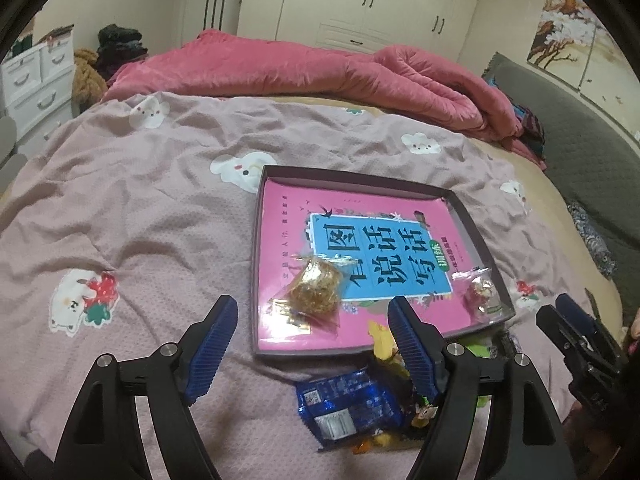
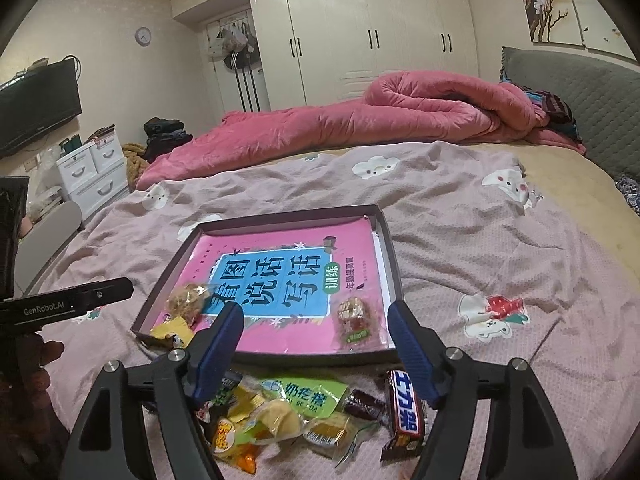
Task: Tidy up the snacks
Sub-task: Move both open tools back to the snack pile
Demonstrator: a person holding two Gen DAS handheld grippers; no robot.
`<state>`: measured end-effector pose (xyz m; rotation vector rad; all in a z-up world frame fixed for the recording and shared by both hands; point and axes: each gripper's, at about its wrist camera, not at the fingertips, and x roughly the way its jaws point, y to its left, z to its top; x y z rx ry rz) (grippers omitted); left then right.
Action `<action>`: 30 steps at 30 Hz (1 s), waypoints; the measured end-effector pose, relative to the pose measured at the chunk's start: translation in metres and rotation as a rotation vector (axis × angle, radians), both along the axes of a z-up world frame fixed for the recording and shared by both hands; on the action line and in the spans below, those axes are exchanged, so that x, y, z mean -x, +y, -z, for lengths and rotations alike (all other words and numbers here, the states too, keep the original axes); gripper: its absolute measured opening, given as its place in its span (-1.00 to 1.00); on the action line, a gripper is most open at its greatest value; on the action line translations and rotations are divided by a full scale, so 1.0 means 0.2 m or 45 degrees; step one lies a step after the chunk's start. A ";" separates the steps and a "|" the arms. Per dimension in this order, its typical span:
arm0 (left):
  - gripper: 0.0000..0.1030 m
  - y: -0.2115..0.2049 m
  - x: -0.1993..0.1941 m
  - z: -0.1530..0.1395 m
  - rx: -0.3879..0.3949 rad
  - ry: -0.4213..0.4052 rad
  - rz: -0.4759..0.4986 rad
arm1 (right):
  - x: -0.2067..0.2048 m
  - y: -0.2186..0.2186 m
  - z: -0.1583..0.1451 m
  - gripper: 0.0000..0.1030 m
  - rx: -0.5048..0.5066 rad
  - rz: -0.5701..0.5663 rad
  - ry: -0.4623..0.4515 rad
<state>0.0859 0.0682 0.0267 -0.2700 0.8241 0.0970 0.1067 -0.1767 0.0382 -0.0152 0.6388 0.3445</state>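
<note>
The bedspread (image 1: 140,220), filling the left and middle of the left wrist view, is matt woven cloth with a fine waffle texture, creased. The quilt (image 1: 320,76) across the top looks plush and soft. The tray (image 1: 472,216) at centre seems matt cardboard; the book (image 1: 288,216) lying in it has a smooth, slightly glossy paper cover. The snack packets (image 2: 304,400) at the bottom of the right wrist view are shiny crinkled plastic film, some clear; the chocolate bar (image 2: 406,408) has a glossy wrapper. Each gripper's fingers (image 1: 212,344) carry ribbed blue pads on matt black plastic with metal pins. The wardrobe (image 2: 380,36) doors at the top are glossy.
</note>
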 end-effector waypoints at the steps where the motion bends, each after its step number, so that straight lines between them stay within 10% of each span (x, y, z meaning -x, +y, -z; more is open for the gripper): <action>1: 0.53 0.00 0.01 0.00 -0.001 0.000 0.002 | 0.01 0.00 0.00 0.50 -0.005 -0.003 0.003; 30: 0.54 -0.10 0.15 0.04 -0.007 0.083 0.097 | 0.22 0.16 0.03 0.52 0.048 -0.170 0.065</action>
